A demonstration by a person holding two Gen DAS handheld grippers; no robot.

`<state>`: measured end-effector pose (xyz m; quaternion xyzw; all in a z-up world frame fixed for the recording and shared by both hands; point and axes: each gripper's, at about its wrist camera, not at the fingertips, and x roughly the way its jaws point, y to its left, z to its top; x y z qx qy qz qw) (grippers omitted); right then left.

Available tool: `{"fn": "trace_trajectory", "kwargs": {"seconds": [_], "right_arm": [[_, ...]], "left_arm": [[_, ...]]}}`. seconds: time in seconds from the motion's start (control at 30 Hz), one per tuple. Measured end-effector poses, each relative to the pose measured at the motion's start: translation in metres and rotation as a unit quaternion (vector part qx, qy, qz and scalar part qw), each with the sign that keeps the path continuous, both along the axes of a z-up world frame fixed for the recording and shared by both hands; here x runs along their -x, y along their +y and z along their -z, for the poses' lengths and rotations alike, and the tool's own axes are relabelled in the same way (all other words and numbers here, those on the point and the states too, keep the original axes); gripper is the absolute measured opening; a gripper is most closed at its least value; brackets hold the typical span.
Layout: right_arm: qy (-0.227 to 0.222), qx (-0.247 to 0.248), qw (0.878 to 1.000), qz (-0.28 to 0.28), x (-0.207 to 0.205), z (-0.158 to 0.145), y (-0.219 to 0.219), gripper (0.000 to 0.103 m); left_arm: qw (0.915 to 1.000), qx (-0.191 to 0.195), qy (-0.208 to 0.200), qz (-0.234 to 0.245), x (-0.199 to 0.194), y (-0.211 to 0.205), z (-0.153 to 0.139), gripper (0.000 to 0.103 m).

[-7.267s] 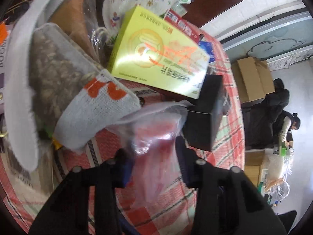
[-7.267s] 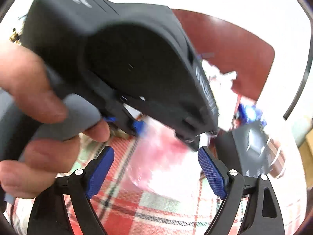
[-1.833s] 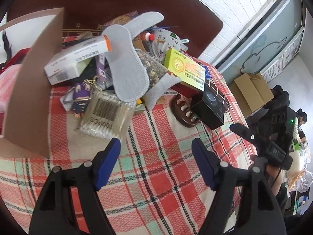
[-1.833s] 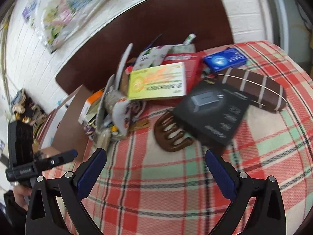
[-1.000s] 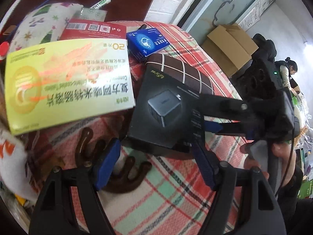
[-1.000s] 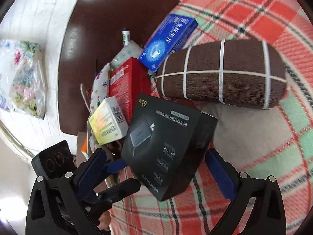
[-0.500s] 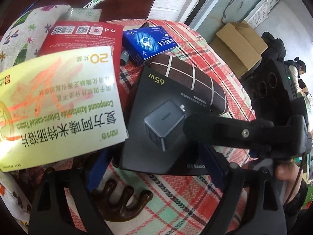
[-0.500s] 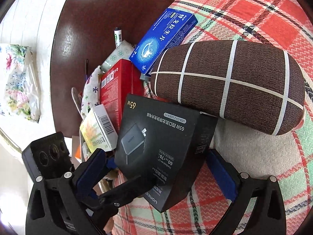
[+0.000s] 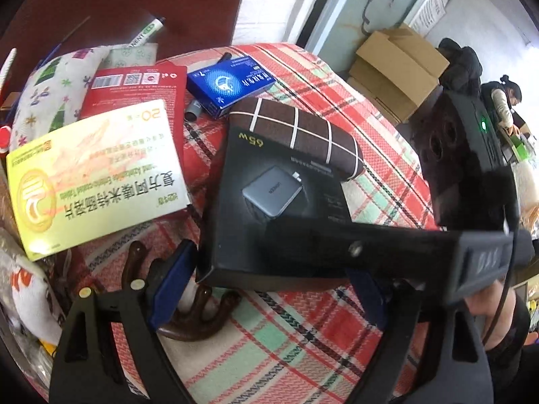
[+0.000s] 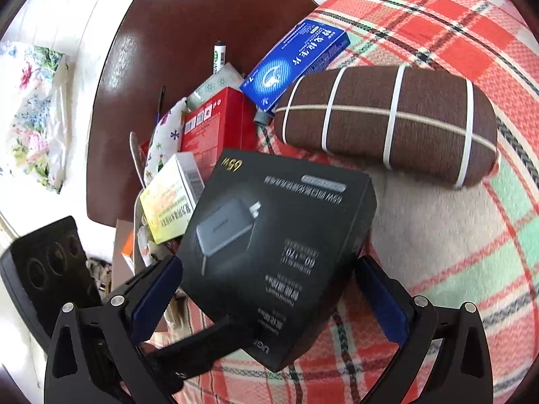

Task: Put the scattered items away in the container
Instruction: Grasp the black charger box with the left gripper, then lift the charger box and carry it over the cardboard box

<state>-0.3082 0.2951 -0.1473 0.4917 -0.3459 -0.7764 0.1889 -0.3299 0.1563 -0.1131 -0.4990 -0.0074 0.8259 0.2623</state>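
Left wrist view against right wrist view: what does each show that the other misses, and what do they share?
Only the left wrist view shows the brown hair claw, stacked cardboard boxes and a person in the background. Only the right wrist view shows the floral bag on the left. Both show the black charger box, brown case, blue box, red box, yellow box and plaid cloth.

Lying on the plaid-covered desk (image 9: 303, 346) I'm counting five boxes: one black charger carton (image 9: 269, 208), one yellow-green medicine carton (image 9: 94, 175), one red flat carton (image 9: 134, 91), one blue medicine carton (image 9: 232, 82), and one orange-and-white carton (image 10: 127, 252). One brown checked glasses case (image 10: 387, 124) is sitting alongside, plus one brown claw-shaped hair clip (image 9: 198, 316) and one white marker pen (image 9: 146, 32).
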Motion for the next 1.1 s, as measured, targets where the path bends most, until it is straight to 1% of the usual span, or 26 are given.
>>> {"fn": "trace_trajectory", "kwargs": {"seconds": [0.07, 0.17, 0.23, 0.33, 0.4, 0.63, 0.83, 1.0, 1.1], "right_arm": [[0.005, -0.006, 1.000, 0.005, -0.003, -0.002, -0.003, 0.100], [0.011, -0.018, 1.000, 0.016, -0.010, -0.008, -0.003, 0.094], [0.017, -0.024, 0.999, 0.020, -0.013, -0.014, -0.003, 0.091], [0.028, -0.036, 0.999, 0.019, -0.019, -0.027, -0.007, 0.091], [0.035, -0.043, 0.998, 0.021, -0.023, -0.035, -0.010, 0.091], [0.078, -0.073, 0.994, 0.019, -0.043, -0.073, -0.028, 0.091], [0.126, -0.088, 0.988, 0.002, -0.060, -0.116, -0.054, 0.091], [0.160, -0.095, 0.982, -0.024, -0.070, -0.148, -0.087, 0.091], [0.175, -0.092, 0.979, -0.051, -0.073, -0.165, -0.120, 0.091]], "left_arm": [[0.9999, 0.004, -0.007, -0.009, 0.000, -0.001, -0.001, 0.078], [0.9995, -0.004, -0.029, -0.016, -0.003, -0.008, 0.001, 0.075], [0.9995, -0.006, -0.027, -0.014, -0.010, -0.008, 0.000, 0.074], [0.9997, -0.005, -0.018, -0.016, -0.022, -0.009, -0.007, 0.073], [0.9996, -0.013, -0.016, -0.022, -0.025, -0.012, -0.012, 0.073], [0.9988, -0.032, 0.014, -0.035, -0.042, -0.026, -0.043, 0.073], [0.9962, -0.038, 0.059, -0.052, -0.067, -0.048, -0.083, 0.073], [0.9916, -0.048, 0.093, -0.077, -0.088, -0.082, -0.111, 0.073], [0.9881, -0.051, 0.107, -0.099, -0.102, -0.111, -0.125, 0.073]]}}
